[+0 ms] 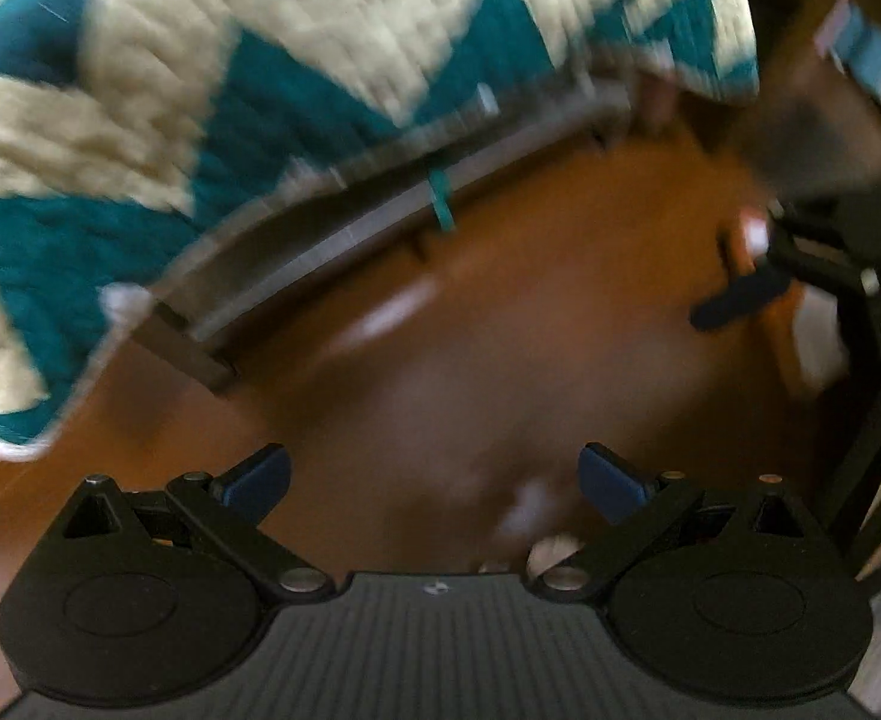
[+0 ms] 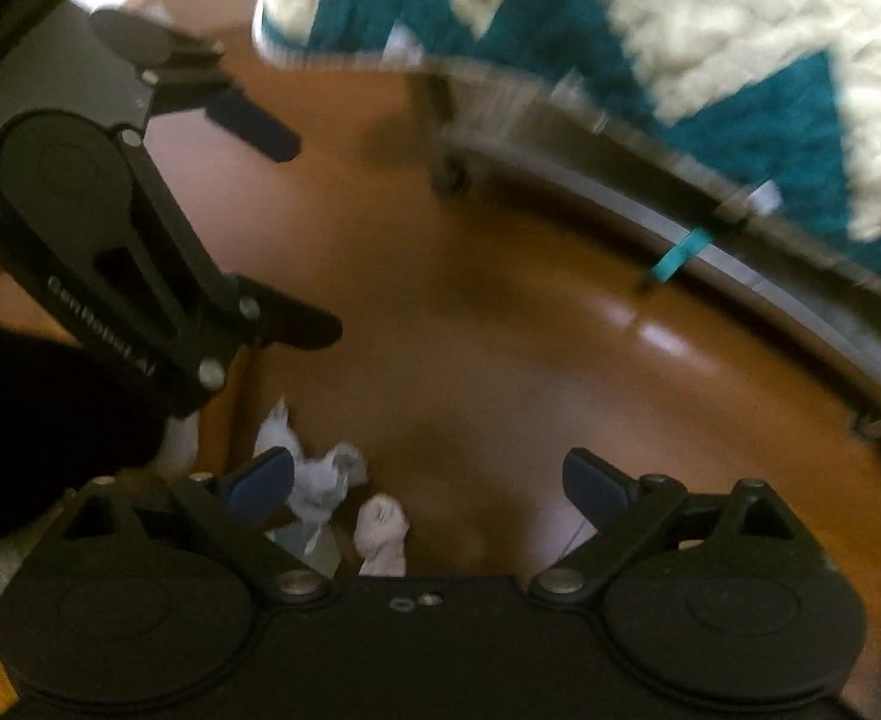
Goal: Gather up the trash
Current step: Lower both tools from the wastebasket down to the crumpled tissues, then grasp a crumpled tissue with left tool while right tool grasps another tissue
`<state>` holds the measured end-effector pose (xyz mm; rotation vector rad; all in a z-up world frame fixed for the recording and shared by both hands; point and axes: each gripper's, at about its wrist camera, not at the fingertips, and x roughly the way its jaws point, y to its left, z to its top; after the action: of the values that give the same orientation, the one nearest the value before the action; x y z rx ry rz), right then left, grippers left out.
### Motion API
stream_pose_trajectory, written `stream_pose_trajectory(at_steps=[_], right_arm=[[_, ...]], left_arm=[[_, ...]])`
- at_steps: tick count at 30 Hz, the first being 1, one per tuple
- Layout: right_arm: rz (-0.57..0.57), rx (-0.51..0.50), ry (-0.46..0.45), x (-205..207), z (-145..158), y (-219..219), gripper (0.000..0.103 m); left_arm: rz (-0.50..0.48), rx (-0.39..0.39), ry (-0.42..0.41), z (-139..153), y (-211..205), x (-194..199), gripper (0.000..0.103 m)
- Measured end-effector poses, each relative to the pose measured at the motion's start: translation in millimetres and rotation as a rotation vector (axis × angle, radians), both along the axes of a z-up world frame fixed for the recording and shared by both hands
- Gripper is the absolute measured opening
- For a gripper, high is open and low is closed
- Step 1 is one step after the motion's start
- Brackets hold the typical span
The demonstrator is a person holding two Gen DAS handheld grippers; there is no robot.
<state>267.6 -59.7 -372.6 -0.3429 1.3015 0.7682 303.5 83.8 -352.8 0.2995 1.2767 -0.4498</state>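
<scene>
Both the left gripper (image 1: 434,480) and right gripper (image 2: 428,483) have jaws wide open, empty, over the wooden floor (image 2: 500,312); crumpled tissues (image 2: 326,480) lie below the right one.

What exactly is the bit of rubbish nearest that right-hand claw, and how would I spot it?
Start at the teal-and-cream quilt hanging over the bed rail, then drop to the brown wooden floor below it. Near the right gripper, beside its left finger, lies a crumpled white paper wad. It is the larger, spikier one; its neighbour is a smaller, rounder lump.
</scene>
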Motion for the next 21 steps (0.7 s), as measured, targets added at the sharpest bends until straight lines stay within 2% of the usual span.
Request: stream_pose_trajectory(at_steps=[6, 10, 15, 21], right_arm=[[0.045, -0.053, 0.144, -8.2, -66.2, 12.5, 0.091], [0.082, -0.105, 0.222, -9.0, -107.9, 20.7, 0.086], [0.159, -0.150, 0.287, -15.6, -151.3, 35.9, 0.084], [0.259, -0.180, 0.310, -28.4, -186.5, 53.5, 0.082]], left_arm=[[-0.143, -0.003, 0.191, -78.2, 1.2, -19.8, 0.103], [-0.264, 0.035, 0.266, -122.0, 2.9, -40.9, 0.103], [-0.346, 0.075, 0.315, -170.9, 11.7, -55.3, 0.102], [-0.428, 0.098, 0.316, -202.9, 15.6, -68.3, 0.102]])
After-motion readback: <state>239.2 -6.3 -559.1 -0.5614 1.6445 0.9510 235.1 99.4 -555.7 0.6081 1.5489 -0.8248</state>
